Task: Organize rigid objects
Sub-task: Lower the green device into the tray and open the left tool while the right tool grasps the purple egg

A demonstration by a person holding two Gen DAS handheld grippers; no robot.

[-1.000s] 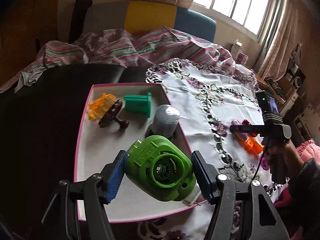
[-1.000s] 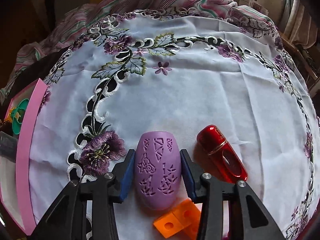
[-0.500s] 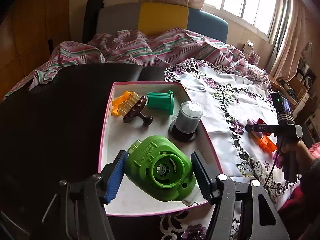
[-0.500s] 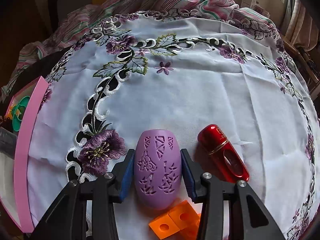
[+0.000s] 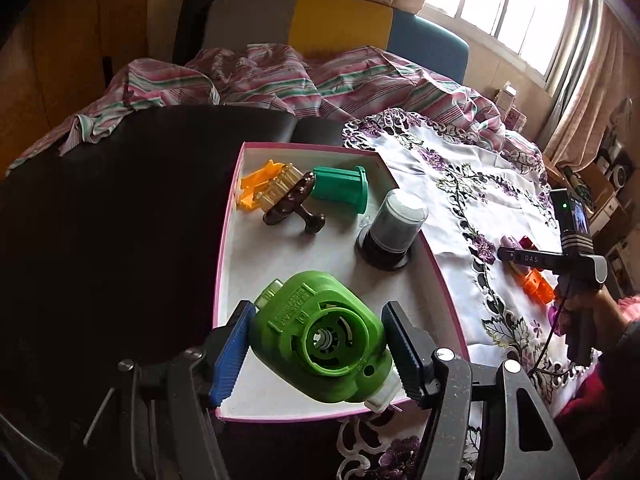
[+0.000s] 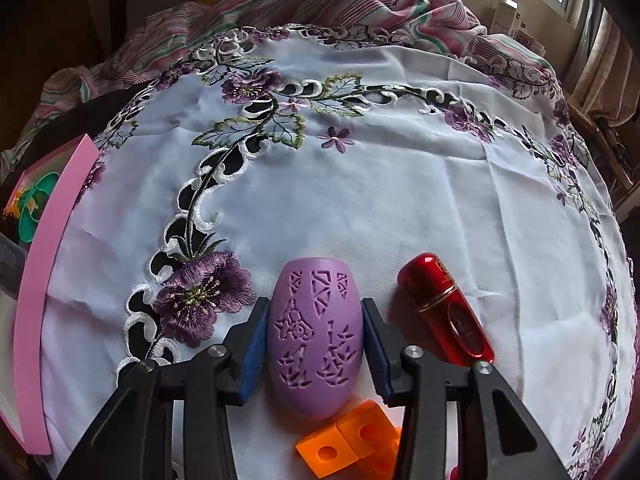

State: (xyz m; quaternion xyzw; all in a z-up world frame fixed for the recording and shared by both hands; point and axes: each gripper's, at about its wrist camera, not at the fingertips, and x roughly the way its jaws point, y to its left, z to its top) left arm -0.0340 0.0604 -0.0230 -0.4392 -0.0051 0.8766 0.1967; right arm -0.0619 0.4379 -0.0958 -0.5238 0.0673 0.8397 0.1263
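Left wrist view: the green housing [image 5: 320, 344] is clamped between the left gripper's [image 5: 316, 354] half-spread jaws, above the near end of the tray [image 5: 228, 248], the nearer hand to it. The purple egg [image 6: 315, 336], well right of the tray, is pinched across its short axis by the right gripper [image 6: 314, 354], on the cloth [image 6: 360, 200].

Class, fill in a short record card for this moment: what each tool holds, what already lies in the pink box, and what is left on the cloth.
left tool: shut on green housing, over pink box
right tool: shut on purple shell
in box: teal spool, brown mushroom piece, disc case
on cloth: red case, orange blocks
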